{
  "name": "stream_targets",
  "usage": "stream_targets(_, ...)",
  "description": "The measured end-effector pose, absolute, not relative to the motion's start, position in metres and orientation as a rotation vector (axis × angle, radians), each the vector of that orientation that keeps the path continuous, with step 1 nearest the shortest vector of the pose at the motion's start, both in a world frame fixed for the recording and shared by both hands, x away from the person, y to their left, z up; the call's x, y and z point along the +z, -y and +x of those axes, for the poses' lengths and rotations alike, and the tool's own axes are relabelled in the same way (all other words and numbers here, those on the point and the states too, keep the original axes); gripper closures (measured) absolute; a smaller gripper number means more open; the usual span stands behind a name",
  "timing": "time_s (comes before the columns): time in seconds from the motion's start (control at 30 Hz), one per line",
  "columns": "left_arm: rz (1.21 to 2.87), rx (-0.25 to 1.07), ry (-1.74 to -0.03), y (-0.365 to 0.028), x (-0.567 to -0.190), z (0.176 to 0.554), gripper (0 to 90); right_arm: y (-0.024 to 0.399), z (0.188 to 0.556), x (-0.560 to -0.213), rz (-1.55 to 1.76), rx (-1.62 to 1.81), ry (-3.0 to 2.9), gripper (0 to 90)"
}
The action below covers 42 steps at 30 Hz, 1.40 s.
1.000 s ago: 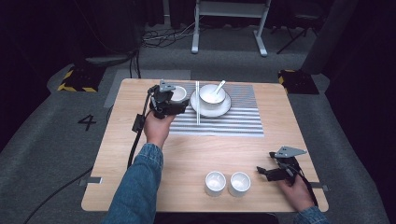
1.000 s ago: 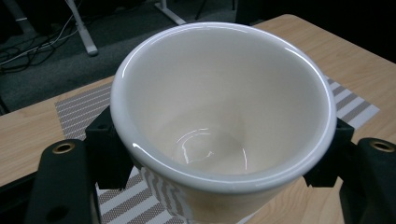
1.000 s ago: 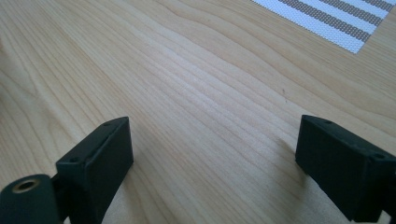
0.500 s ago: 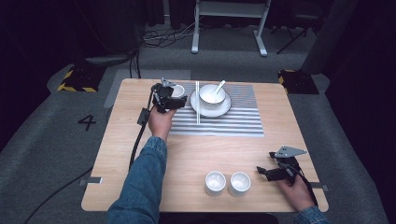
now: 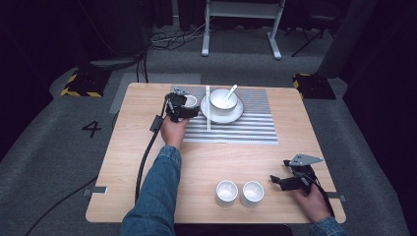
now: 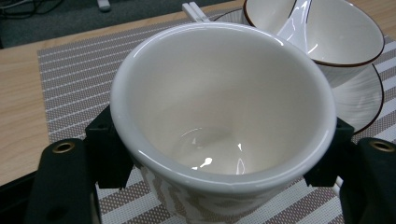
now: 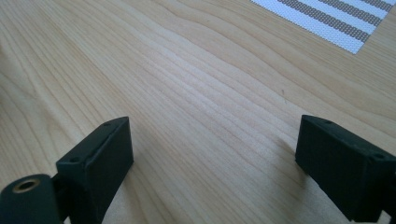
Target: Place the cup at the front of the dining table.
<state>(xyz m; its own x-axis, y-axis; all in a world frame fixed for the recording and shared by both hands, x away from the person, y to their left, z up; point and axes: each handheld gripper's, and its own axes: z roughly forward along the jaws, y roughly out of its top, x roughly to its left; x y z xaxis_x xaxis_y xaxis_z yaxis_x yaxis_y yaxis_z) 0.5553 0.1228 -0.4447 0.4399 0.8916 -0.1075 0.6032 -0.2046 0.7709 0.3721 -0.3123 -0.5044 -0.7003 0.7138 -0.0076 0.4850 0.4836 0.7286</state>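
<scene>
Near you, your right gripper [image 5: 276,180] rests on the bare wooden table [image 5: 147,196], its jaws wide apart with nothing between them, just beside two small white cups [image 5: 239,192]. Farther off, your left gripper [image 5: 189,105] clamps a glossy white cup [image 6: 224,121] above the striped woven mat [image 5: 255,129], beside the bowl [image 5: 223,100]; its base is hidden.

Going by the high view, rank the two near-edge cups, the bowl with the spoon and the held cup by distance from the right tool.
1. Right near-edge cup, just left of the right tool.
2. Left near-edge cup, beside it.
3. Bowl with spoon, far on the striped mat.
4. Held cup, farthest left.
</scene>
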Motion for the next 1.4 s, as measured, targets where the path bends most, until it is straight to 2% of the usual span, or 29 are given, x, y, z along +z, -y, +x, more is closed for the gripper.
stream_targets(0.67, 2.052, 0.458, -1.247, -0.1, -0.478, 0.56, 26.6, 0.312, 0.372, -0.504, 1.014, 1.042, -2.423, 11.2)
stream_targets(0.87, 2.016, 0.46, -1.232, -0.105, -0.483, 0.556, 26.5, 0.312, 0.372, -0.504, 1.015, 1.042, -2.422, 11.2)
stream_targets(1.4, 2.027, 0.535, -1.212, -0.102, -0.475, 0.548, 24.7, 0.312, 0.372, -0.504, 1.016, 1.042, -2.422, 11.2)
